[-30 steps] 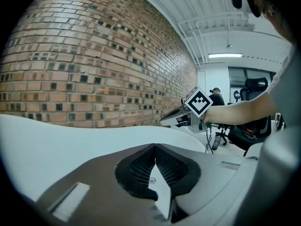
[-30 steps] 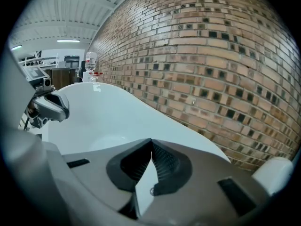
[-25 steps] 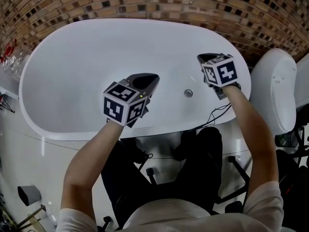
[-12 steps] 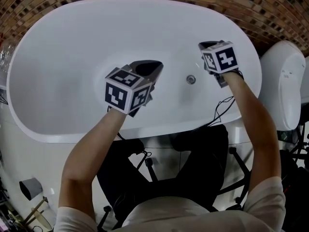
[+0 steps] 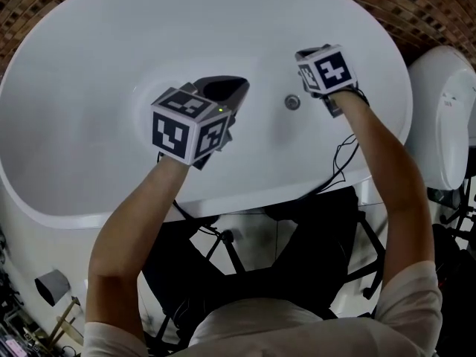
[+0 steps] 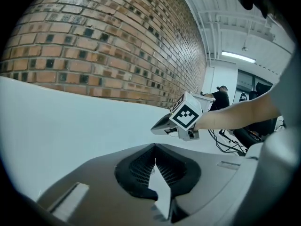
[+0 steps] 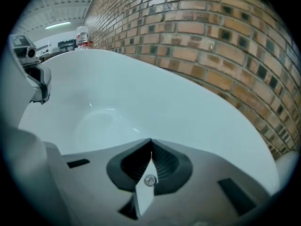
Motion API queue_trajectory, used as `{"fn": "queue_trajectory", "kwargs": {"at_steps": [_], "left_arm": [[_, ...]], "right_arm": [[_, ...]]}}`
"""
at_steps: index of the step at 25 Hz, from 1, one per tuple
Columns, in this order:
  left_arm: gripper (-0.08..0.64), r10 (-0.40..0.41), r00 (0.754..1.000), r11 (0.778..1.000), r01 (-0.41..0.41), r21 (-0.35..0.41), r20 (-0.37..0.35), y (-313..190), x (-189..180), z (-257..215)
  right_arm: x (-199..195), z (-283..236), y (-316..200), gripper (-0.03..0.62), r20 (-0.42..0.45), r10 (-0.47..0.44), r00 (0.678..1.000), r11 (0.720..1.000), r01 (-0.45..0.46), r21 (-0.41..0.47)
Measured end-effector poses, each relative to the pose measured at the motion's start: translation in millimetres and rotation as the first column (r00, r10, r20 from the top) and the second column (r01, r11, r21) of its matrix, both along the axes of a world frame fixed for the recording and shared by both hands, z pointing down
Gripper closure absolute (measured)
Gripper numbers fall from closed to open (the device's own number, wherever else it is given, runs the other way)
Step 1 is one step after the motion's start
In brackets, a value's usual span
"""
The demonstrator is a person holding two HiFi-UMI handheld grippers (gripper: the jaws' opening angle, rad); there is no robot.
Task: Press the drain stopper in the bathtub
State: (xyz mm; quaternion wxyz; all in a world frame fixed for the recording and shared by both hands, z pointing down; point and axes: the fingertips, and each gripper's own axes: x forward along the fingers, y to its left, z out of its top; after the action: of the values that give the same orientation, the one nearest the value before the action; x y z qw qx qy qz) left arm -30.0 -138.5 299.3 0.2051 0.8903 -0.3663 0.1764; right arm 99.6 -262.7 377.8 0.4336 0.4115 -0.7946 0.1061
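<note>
The round metal drain stopper (image 5: 292,102) sits in the floor of the white oval bathtub (image 5: 89,65). My right gripper (image 5: 303,52) hangs over the tub just right of the stopper and beyond it, jaws shut and empty. In the right gripper view the stopper (image 7: 149,180) shows through the slot behind the shut tips of the right gripper (image 7: 151,140). My left gripper (image 5: 242,86) hovers over the tub left of the stopper, shut on nothing. In the left gripper view the left gripper (image 6: 155,146) points toward the right gripper (image 6: 157,127).
A brick wall (image 5: 416,6) curves behind the tub. A white fixture (image 5: 446,117) stands at the tub's right end. Black cables (image 5: 342,162) hang over the near rim, and a black stool frame (image 5: 230,255) stands below. A bottle (image 7: 82,34) rests on a ledge beyond the tub's far end.
The head has leaned further over the tub. Both grippers have reached further in above it, and the right one has drifted a little left, closer to the stopper. Both stay shut.
</note>
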Motion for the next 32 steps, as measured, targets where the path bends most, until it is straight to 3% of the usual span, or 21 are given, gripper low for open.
{"fn": "queue_trajectory", "kwargs": {"at_steps": [17,21,32], "left_arm": [[0.555,0.047,0.998,0.989,-0.04,-0.139,0.051,-33,12,65],[0.555,0.054,0.997,0.981,-0.042,-0.19,0.06,-36,12,90],[0.555,0.053,0.997,0.955,-0.036,-0.294,0.051,-47,17,137]], "right_arm": [[18,126,-28,0.577,-0.098,0.032,0.995,0.977,-0.052,-0.206],[19,160,-23,0.577,-0.11,0.028,0.994,0.958,-0.058,-0.281],[39,226,-24,0.577,-0.202,-0.025,0.979,0.934,-0.049,-0.353]]}}
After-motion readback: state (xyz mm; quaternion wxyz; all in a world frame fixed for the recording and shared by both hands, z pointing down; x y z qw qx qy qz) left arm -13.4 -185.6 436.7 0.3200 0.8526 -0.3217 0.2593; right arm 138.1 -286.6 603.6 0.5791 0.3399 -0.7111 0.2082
